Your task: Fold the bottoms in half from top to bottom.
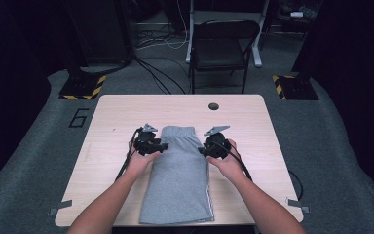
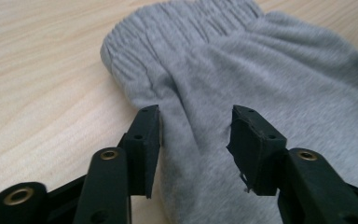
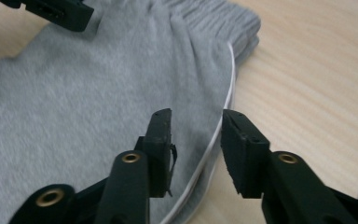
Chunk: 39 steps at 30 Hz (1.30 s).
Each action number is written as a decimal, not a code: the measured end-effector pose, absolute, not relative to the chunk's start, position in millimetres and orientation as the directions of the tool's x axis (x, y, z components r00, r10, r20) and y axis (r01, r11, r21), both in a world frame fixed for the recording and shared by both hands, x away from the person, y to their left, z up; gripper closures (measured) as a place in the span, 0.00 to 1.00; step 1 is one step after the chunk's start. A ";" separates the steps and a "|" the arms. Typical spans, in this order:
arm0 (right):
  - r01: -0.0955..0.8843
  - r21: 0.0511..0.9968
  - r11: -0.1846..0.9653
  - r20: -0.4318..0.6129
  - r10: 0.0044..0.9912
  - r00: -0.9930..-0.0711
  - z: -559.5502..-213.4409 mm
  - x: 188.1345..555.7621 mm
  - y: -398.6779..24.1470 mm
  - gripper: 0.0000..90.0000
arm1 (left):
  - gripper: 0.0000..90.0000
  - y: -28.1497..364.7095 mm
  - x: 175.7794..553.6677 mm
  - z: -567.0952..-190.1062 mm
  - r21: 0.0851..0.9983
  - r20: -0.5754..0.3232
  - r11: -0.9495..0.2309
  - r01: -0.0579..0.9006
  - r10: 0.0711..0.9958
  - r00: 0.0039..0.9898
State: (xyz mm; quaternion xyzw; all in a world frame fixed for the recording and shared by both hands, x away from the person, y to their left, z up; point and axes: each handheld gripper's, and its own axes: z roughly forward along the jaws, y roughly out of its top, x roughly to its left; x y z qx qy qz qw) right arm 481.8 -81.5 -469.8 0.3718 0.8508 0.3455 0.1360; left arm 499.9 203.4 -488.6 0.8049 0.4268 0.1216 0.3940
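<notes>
A fixed camera above the near edge looks forward and down over the whole table (image 1: 107, 112). Two cameras ride low and close behind their black jaws, facing inward; both share the grey shorts (image 2: 279, 70) and their waistband (image 3: 214, 18).

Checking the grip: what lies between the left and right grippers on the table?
In the high view, the grey shorts lie between the left gripper and right gripper, waistband end away from the person.

Dim room, grey carpet floor (image 1: 29, 161); black folding chair (image 1: 222, 46) behind pale wooden surface (image 1: 126, 109); cables (image 1: 158, 73) trailing across floor.
</notes>
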 end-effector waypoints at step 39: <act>0.639 0.664 0.389 0.095 0.803 -0.588 -510.4 540.0 -48.6 0.54 | 0.58 206.9 527.6 -501.9 0.727 -0.188 -0.284 0.625 0.793 0.579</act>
